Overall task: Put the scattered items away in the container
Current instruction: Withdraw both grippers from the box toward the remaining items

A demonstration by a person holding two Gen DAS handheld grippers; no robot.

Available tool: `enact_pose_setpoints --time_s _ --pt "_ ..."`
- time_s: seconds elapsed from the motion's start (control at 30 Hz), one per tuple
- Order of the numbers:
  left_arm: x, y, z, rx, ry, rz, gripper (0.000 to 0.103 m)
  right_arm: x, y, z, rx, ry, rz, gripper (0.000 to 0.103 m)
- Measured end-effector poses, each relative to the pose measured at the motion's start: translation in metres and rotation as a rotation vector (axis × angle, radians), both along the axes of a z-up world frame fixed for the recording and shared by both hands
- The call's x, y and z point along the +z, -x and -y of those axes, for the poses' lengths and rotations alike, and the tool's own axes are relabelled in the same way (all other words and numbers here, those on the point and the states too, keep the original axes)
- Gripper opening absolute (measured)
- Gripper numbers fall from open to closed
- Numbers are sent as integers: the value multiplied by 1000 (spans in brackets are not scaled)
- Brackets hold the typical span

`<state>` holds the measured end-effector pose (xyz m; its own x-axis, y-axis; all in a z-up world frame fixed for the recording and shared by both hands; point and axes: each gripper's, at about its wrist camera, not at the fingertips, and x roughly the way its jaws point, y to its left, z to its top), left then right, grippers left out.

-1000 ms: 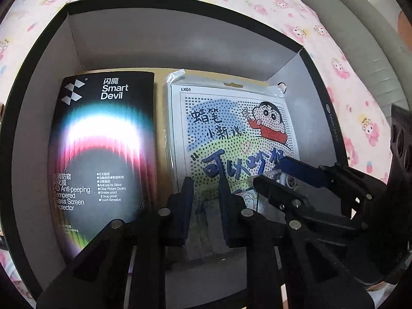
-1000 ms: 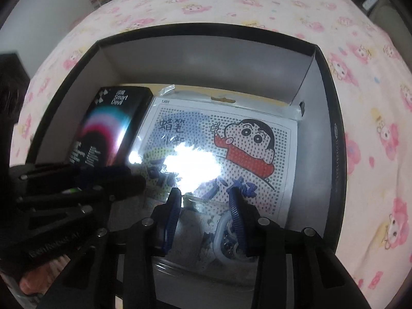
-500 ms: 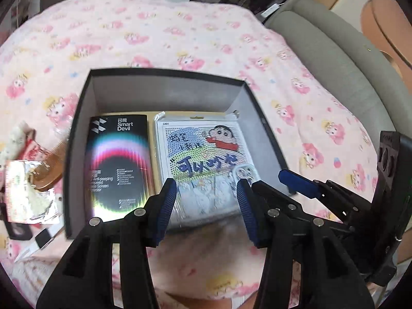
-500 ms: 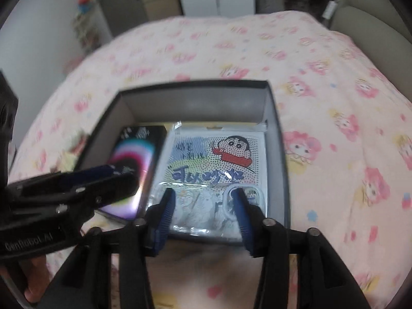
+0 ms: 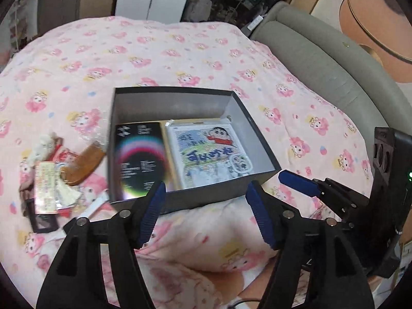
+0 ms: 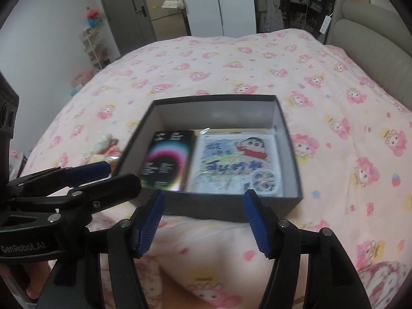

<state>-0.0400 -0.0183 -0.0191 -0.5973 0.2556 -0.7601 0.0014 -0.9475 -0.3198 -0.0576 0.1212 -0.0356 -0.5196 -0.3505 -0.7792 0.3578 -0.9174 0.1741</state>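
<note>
A black open box (image 5: 260, 139) (image 6: 224, 208) lies on the pink bedspread. Inside lie a black screen-protector pack (image 5: 140, 159) (image 6: 167, 162) on the left and a cartoon phone-case pack (image 5: 211, 152) (image 6: 237, 162) on the right. My left gripper (image 5: 206, 211) is open and empty, above the bedspread in front of the box. My right gripper (image 6: 203, 219) is open and empty too, beside it. Loose items lie left of the box: a brown wooden comb (image 5: 82, 164), a snack packet (image 5: 47, 188), a small plush toy (image 5: 42, 146) and a black card (image 5: 42, 221).
A grey padded headboard (image 5: 334, 67) (image 6: 373, 43) runs along the right side of the bed. Wardrobes and a door (image 6: 123, 15) stand beyond the far end. The right gripper shows at the right of the left wrist view (image 5: 298, 182).
Both grippers have pulled up and back out of the box and opened wider. The two packs stay in the box. The loose items left of the box have come into view.
</note>
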Motion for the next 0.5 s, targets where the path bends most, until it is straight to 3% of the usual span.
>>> enact_pose_setpoints --time_s 0.23,0.5 --pt "-3 -20 38 69 35 -1 69 -3 -10 42 42 -21 -3 60" --pt "-20 -48 101 187 10 20 69 -13 -10 104 161 -26 29 60"
